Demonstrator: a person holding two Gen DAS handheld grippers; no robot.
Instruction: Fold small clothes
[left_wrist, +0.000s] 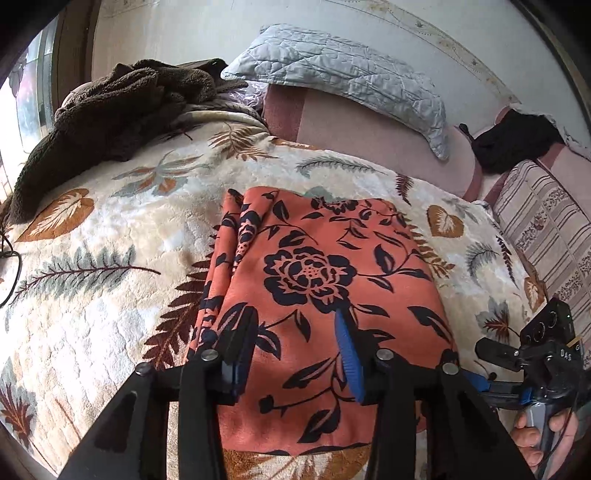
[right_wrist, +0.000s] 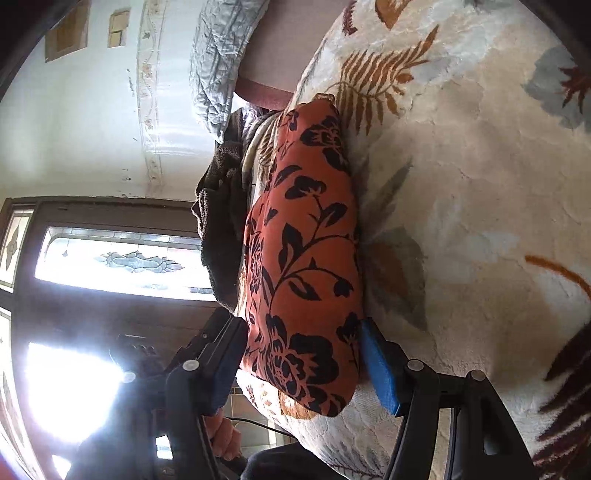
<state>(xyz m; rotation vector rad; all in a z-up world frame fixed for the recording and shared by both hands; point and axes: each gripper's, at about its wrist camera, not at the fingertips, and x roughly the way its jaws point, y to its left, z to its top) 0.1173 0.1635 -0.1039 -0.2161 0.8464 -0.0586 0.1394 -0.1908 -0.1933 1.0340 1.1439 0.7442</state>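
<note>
A folded orange cloth with black flowers lies flat on a cream leaf-patterned blanket. My left gripper hovers over its near half, open, the pads apart and the fabric lying loose below them. In the right wrist view the picture is rolled on its side. My right gripper straddles the near end of the folded cloth: the blue pad sits on the blanket side and the black finger on the outer side. The jaws stand wide and do not squeeze the fabric.
A brown fleece throw is heaped at the back left, with a grey quilted pillow and a black garment behind. A striped cushion lies to the right. A hand holds the right tool. A bright window glares.
</note>
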